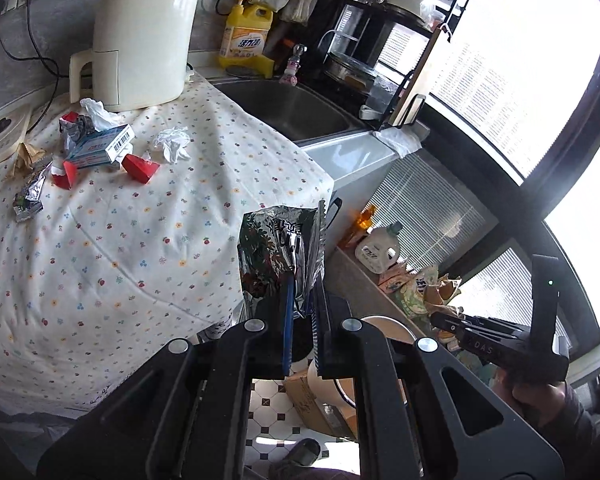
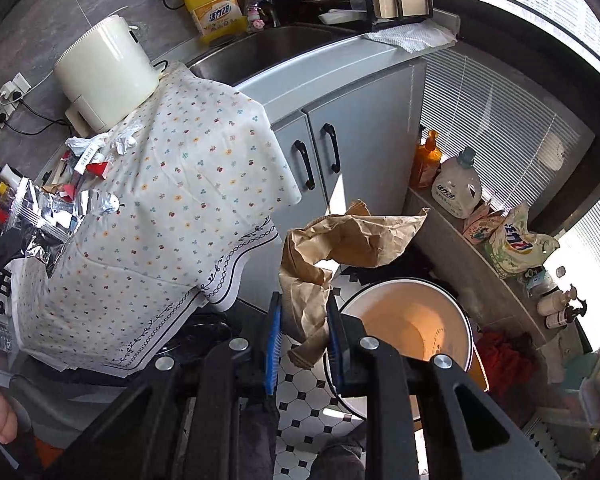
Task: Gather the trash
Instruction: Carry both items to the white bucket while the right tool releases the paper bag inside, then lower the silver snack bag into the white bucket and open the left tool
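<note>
My left gripper (image 1: 300,312) is shut on a silvery foil snack wrapper (image 1: 280,248), which stands up from the fingers just past the table's near corner. My right gripper (image 2: 304,332) is shut on a crumpled brown paper bag (image 2: 340,248) that hangs over the floor beside a white round bin (image 2: 408,320). The bin's inside looks empty. On the flowered tablecloth (image 1: 120,240) lie more scraps: white tissues (image 1: 172,144), a blue-and-white box (image 1: 100,146), red pieces (image 1: 140,166) and a small foil wrapper (image 1: 30,198). The right gripper (image 1: 440,319) also shows at the right of the left wrist view.
A cream kettle (image 1: 140,40) stands at the table's back. Beside it are a steel sink (image 1: 292,108), a yellow soap bottle (image 1: 244,32) and a black dish rack (image 1: 388,40). Grey cabinet doors (image 2: 340,140) and a low shelf with detergent bottles (image 2: 456,184) flank the bin. The floor is tiled (image 2: 296,400).
</note>
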